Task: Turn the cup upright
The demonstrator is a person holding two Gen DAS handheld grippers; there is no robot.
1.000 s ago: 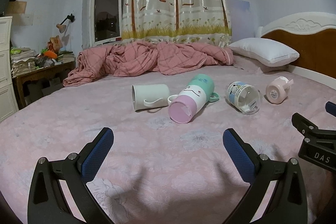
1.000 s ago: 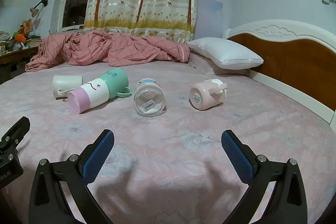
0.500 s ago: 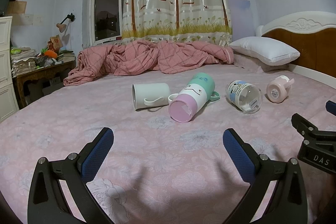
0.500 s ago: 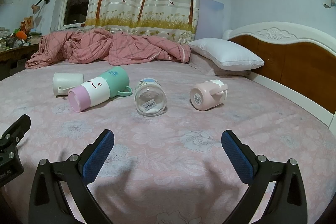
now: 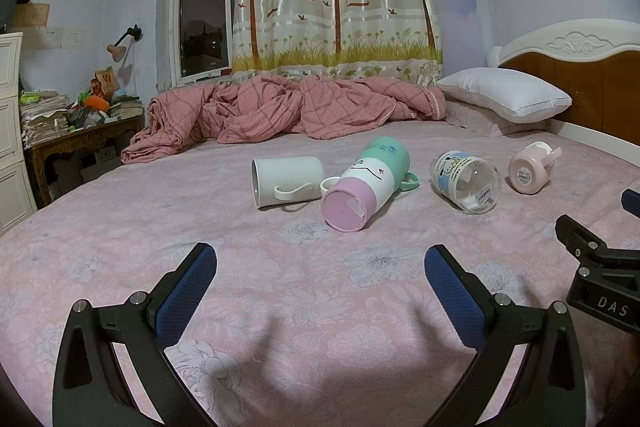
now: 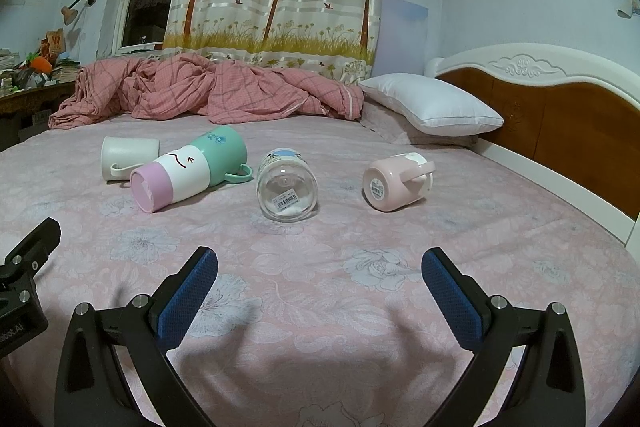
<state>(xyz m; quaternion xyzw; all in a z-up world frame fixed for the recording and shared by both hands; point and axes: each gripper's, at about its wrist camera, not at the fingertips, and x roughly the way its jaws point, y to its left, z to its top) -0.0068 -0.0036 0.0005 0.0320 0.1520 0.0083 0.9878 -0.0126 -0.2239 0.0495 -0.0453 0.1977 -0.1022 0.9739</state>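
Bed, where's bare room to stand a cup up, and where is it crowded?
Bare sheet lies between both open grippers, left and right, and the row of cups. More lies between the pink mug and the headboard. Crowded: the white mug and tall cup touch, glass close by. The blanket fills the far side.
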